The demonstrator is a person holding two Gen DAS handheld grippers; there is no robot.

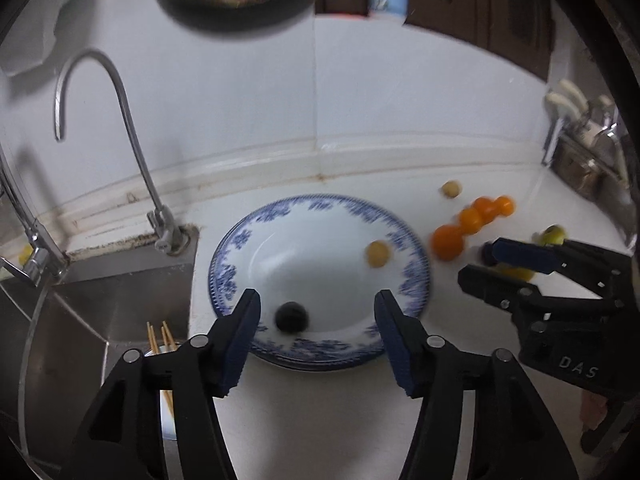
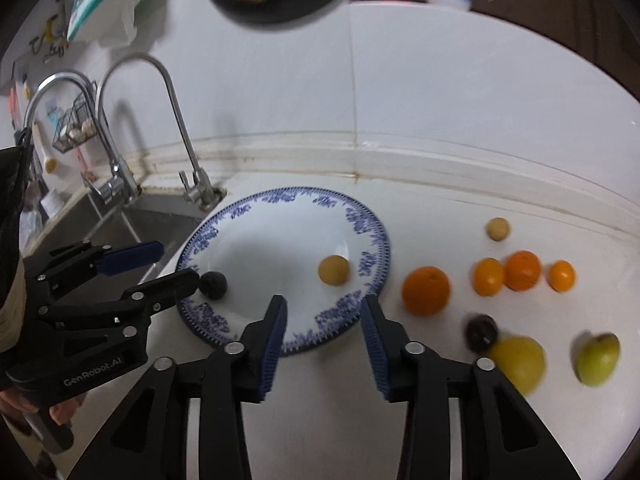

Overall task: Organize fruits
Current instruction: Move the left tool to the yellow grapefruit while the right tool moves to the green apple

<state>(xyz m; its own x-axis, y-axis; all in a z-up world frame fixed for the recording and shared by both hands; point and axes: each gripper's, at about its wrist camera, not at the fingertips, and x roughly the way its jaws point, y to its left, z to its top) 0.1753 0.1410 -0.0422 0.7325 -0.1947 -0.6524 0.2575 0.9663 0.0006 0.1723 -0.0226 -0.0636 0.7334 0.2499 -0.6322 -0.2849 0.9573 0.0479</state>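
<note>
In the left wrist view, the left gripper (image 1: 316,316) is seen with its jaws parted and empty over the near rim of a blue-and-white plate (image 1: 416,280), which stands on the white desk (image 1: 320,420) just right of the sink (image 1: 120,300). Two fruits are counted in the plate: a small dark round one (image 1: 291,317) near its near edge and a small tan one (image 1: 378,254) toward its right. In the right wrist view, the right gripper (image 2: 324,322) is likewise seen with jaws apart and nothing between them, at the plate's near right rim. On the desk to the right are counted one large orange (image 2: 426,290), three small oranges (image 2: 522,270), one tan fruit (image 2: 498,229), one dark fruit (image 2: 481,332), one yellow fruit (image 2: 520,362) and one green pear-like fruit (image 2: 598,358). The fruits are judged light, round and apt to roll; the smooth-skinned ones may slip, so each is best taken across its widest part with gentle pressure.
</note>
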